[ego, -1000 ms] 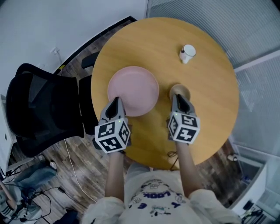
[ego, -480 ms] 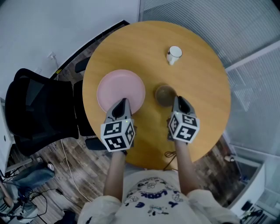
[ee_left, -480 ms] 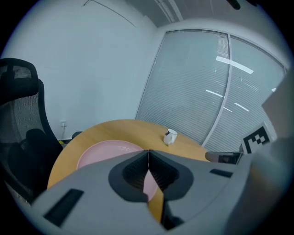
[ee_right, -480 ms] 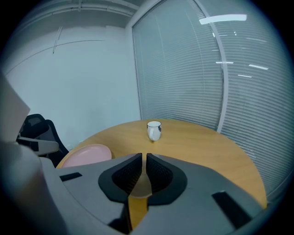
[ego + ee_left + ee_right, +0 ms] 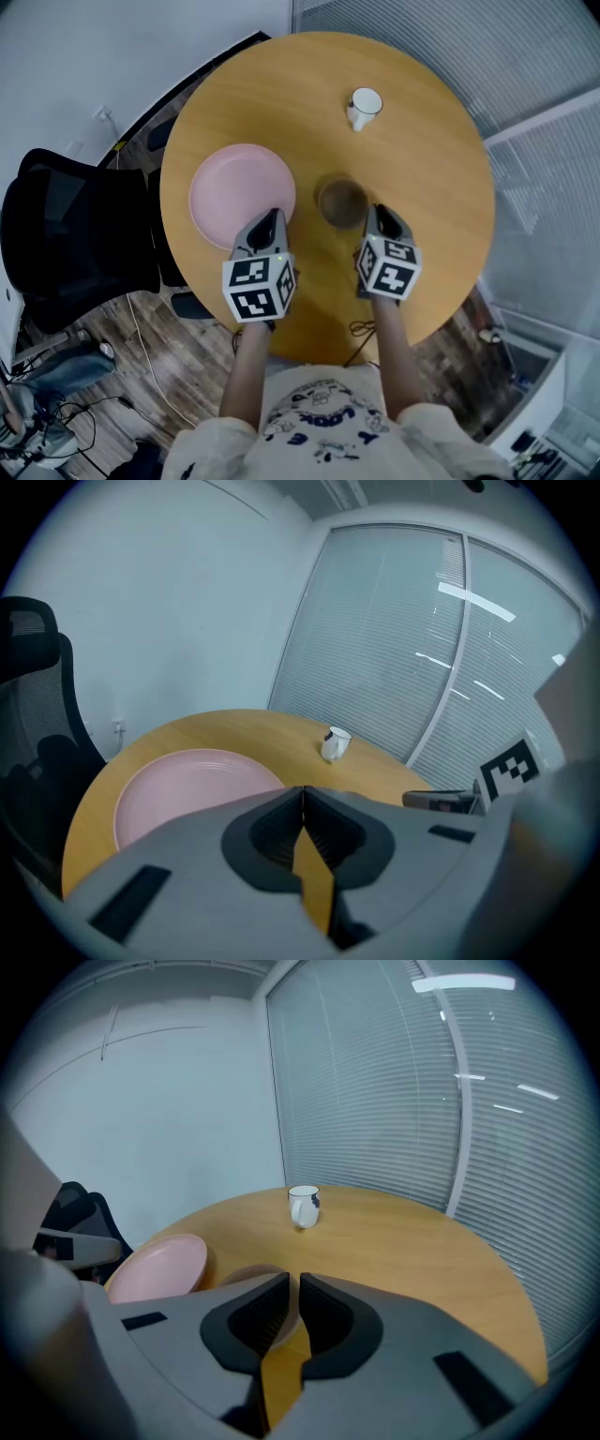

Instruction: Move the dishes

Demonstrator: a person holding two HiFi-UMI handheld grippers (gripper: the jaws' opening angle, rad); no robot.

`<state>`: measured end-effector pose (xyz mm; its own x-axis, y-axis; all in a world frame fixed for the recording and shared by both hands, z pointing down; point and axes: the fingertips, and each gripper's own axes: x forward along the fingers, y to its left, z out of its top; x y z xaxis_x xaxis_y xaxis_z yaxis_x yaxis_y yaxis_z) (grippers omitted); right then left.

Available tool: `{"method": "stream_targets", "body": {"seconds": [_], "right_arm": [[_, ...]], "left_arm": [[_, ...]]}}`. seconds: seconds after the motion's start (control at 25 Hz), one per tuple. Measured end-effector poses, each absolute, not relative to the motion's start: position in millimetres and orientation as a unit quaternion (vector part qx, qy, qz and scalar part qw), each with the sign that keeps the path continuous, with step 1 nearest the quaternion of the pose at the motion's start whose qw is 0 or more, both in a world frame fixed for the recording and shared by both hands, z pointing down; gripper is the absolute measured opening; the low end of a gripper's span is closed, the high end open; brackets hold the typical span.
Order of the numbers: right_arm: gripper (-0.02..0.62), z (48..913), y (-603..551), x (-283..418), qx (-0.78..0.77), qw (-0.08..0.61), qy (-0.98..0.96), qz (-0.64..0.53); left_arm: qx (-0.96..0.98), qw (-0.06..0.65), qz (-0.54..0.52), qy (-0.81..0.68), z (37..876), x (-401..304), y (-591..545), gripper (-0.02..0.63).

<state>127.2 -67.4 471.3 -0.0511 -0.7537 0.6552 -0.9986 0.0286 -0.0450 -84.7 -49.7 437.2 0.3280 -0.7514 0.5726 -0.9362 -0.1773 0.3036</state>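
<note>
Plate (image 5: pixel 242 195), round smooth pink, beside brown bowl (image 5: pixel 342 202) on round wooden table (image 5: pixel 431 159); left claw (image 5: pixel 272 216), right claw (image 5: pixel 378 211) both pinched together.

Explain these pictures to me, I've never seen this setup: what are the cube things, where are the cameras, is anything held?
No robot: a person holds a two-jaw gripper in each hand; the marker cubes are part of them. The head view looks down from the person's head. The other two views ride on the grippers, looking along their jaws. On the table stand a pink plate, a brown bowl and a white mug. The left gripper, at the plate's near edge, is shut; the right gripper, beside the bowl, is closed to a thin slit. Neither holds anything.
</note>
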Motion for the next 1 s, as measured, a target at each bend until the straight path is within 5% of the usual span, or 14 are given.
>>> {"method": "stream_targets", "body": {"seconds": [1.0], "right_arm": [[0.06,538.5,-84.0,123.3,0.601,0.256,-0.689,0.315]], "left_arm": [[0.733,0.344,0.177,-0.559,487.7,-57.9,-41.2,0.005]]}}
